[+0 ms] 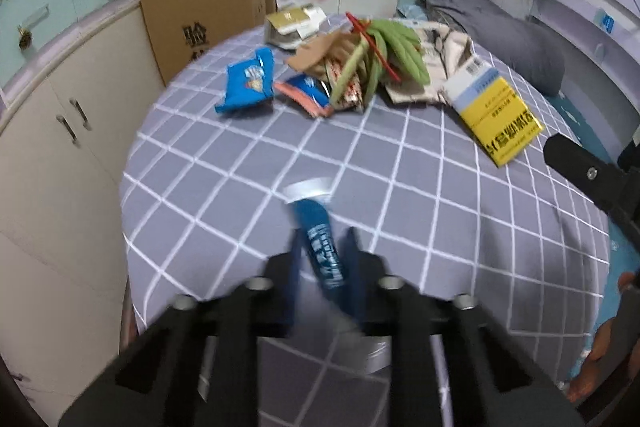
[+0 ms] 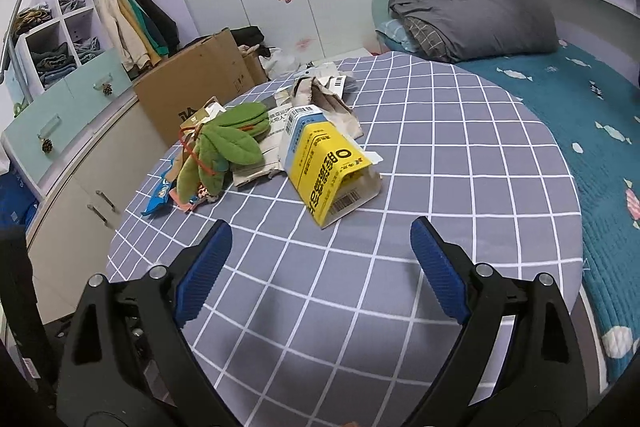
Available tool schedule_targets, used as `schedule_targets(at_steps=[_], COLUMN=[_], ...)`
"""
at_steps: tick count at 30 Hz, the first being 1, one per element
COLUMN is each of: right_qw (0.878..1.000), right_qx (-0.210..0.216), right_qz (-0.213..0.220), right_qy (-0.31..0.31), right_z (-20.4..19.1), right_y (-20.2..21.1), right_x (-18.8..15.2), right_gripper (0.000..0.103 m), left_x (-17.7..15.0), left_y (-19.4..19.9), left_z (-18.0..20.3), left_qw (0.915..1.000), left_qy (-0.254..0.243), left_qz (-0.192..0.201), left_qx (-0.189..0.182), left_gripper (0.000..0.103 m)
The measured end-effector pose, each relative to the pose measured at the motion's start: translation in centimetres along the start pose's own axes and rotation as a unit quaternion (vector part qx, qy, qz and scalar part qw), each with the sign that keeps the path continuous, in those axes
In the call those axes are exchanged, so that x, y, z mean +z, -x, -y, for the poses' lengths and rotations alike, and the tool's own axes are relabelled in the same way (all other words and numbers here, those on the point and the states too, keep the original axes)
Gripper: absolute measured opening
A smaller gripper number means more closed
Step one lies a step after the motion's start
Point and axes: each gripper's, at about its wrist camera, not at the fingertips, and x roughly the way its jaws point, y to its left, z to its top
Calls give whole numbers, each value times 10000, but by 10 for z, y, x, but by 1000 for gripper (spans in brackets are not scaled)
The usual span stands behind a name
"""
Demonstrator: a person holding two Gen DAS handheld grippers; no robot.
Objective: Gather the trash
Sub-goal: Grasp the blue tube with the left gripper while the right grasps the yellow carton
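Note:
My left gripper [image 1: 324,239] is shut on a blue snack wrapper [image 1: 320,243] with a silver end, held just above the grey checked cloth [image 1: 400,187]. Farther back lies a pile of trash: a blue snack bag [image 1: 246,83], a pink and blue wrapper [image 1: 304,93], a green leaf-shaped fabric piece [image 1: 384,47], crumpled paper [image 1: 436,47] and a torn yellow box [image 1: 496,111]. My right gripper [image 2: 320,227] stands open over the cloth with nothing between its fingers. The yellow box [image 2: 328,171] lies just beyond its tips, with the green leaf piece [image 2: 228,143] to its left.
A cardboard box [image 2: 196,83] stands behind the cloth's left edge, beside a white cabinet [image 2: 80,187] with teal drawers. A folded grey duvet [image 2: 472,19] lies at the back right on a teal bedspread [image 2: 580,115]. Bare checked cloth [image 2: 460,187] spreads to the right of the pile.

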Motion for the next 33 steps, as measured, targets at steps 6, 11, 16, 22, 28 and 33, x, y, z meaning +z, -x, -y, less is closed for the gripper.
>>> schedule_targets(at_steps=[6, 11, 16, 22, 28, 33], right_qw=[9994, 9985, 9973, 9934, 9929, 9956], right_qx=[-169, -253, -150, 427, 487, 443], right_qz=[-79, -240, -628, -1014, -961, -665], right_qy=[294, 423, 358, 315, 501, 485], right_z=[2, 9, 17, 21, 16, 14], right_y=[-17, -45, -76, -98, -89, -63], right_x=[16, 33, 47, 53, 49, 43], right_gripper=[90, 90, 90, 85, 53, 52], left_x=[17, 35, 48, 53, 50, 49], left_y=[-4, 2, 4, -3, -2, 6], left_z=[-19, -30, -37, -40, -41, -44], left_qw=[9991, 9980, 9972, 9964, 9956, 9950], left_qy=[397, 551, 647, 775, 836, 846], left_qz=[137, 315, 382, 305, 270, 349], left_qx=[-73, -18, 11, -129, -315, -395], left_gripper=[9, 9, 9, 9, 9, 9])
